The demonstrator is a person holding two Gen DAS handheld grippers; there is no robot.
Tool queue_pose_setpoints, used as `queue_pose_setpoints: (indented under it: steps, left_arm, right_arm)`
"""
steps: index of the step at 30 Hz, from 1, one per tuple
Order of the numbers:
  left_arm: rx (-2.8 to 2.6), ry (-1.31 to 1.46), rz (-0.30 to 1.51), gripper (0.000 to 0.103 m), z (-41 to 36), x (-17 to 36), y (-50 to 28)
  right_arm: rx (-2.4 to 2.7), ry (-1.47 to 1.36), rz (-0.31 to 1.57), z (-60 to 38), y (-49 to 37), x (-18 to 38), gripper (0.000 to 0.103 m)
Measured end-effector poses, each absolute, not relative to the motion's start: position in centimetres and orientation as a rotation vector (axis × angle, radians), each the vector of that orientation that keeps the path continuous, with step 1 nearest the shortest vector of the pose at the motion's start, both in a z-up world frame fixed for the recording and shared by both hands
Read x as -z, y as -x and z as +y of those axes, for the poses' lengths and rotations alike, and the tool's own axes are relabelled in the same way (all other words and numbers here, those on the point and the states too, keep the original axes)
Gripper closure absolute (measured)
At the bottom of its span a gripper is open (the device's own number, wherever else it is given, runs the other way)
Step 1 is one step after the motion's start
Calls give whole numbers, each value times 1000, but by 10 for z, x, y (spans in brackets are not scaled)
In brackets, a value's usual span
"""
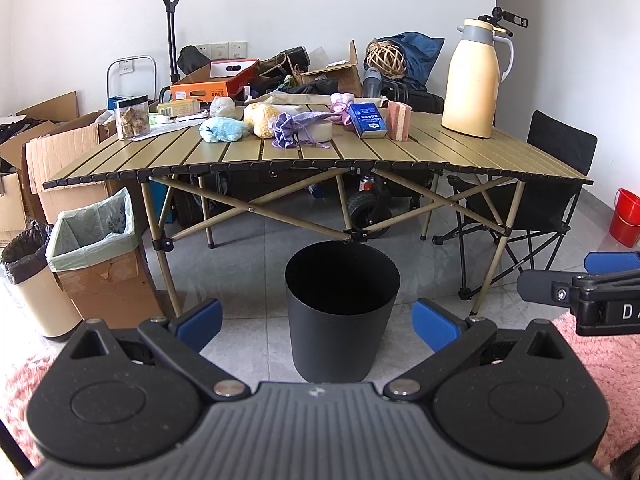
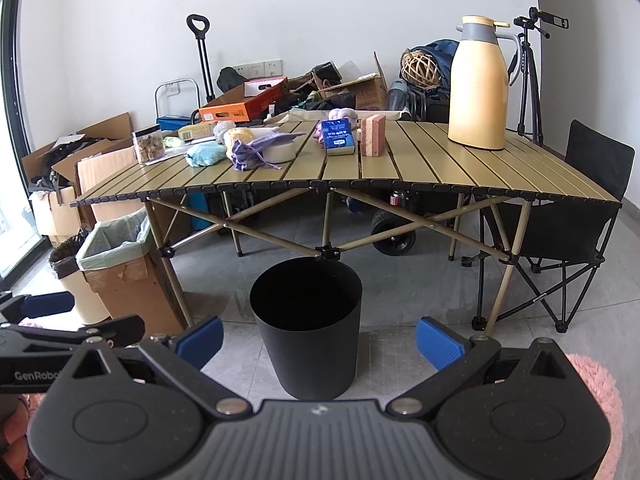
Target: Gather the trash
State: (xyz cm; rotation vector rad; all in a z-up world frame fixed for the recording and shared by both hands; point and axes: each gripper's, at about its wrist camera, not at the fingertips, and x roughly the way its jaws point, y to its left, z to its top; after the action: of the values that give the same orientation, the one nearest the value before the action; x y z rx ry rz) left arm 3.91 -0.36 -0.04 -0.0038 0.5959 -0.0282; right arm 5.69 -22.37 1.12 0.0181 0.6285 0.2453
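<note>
A black round bin (image 1: 342, 312) stands on the floor in front of the folding table (image 1: 460, 156); it also shows in the right wrist view (image 2: 308, 328). On the table lie a light blue crumpled wad (image 1: 222, 129), a yellow wad (image 1: 262, 119), a purple drawstring pouch (image 1: 290, 130), a blue packet (image 1: 367, 120) and a pink sponge block (image 1: 400, 120). My left gripper (image 1: 316, 322) is open and empty, held low in front of the bin. My right gripper (image 2: 320, 338) is open and empty, beside the left one, also facing the bin.
A tall yellow thermos jug (image 1: 474, 80) stands at the table's right end. A lined cardboard box (image 1: 96, 256) and a bagged cream bin (image 1: 32, 276) stand at left. A black folding chair (image 1: 532, 216) is at right, a red bucket (image 1: 626, 218) beyond. Pink rug underfoot.
</note>
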Motion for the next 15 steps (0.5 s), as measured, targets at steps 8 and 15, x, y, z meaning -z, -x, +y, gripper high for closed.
queue_pose_setpoints:
  steps: [8, 15]
  left_arm:
    - [36, -1, 600, 0, -3, 5, -60]
    - [35, 1, 600, 0, -1, 6, -85]
  right_arm:
    - [-237, -11, 631, -222, -81, -7, 0]
    - [-237, -11, 633, -221, -106, -4, 0]
